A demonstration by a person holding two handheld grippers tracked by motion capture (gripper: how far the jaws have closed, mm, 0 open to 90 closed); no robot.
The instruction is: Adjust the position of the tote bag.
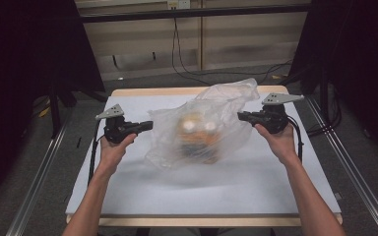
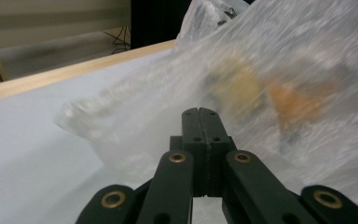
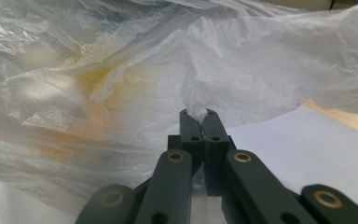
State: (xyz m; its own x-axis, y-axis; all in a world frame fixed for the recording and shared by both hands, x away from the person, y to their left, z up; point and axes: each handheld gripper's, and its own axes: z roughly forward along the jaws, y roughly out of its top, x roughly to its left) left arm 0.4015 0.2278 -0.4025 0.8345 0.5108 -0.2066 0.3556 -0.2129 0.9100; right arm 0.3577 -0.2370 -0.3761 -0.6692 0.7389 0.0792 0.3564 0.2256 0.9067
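Your left gripper [image 1: 146,125] sits at the left side of the table [image 1: 256,182], held in your left hand [image 1: 114,147], with its jaws pointing right toward the plastic bag [image 1: 204,125]. In the left gripper view the two jaws [image 2: 200,112] are pressed fully together with no gap and no film visible between their tips; the bag [image 2: 279,84] lies directly beyond and to the right of them, near the tips. Whether the tips touch the film cannot be determined.

Your right gripper [image 1: 242,116] is held in your right hand [image 1: 278,140] at the right side of the table, jaws pointing left. In the right gripper view its jaws [image 3: 199,113] are closed on a pinch of the bag's thin film [image 3: 270,60], which bunches up out of the tips.

The bag is translucent, crinkled and blurred in the high view. It rests on the pale table surface at the centre, between the two grippers, with its upper right part raised at the right gripper's side. Orange and pale contents [image 1: 199,132] show through the film; their identity cannot be determined. A grey three-cornered plate [image 1: 281,98] tops the right gripper.
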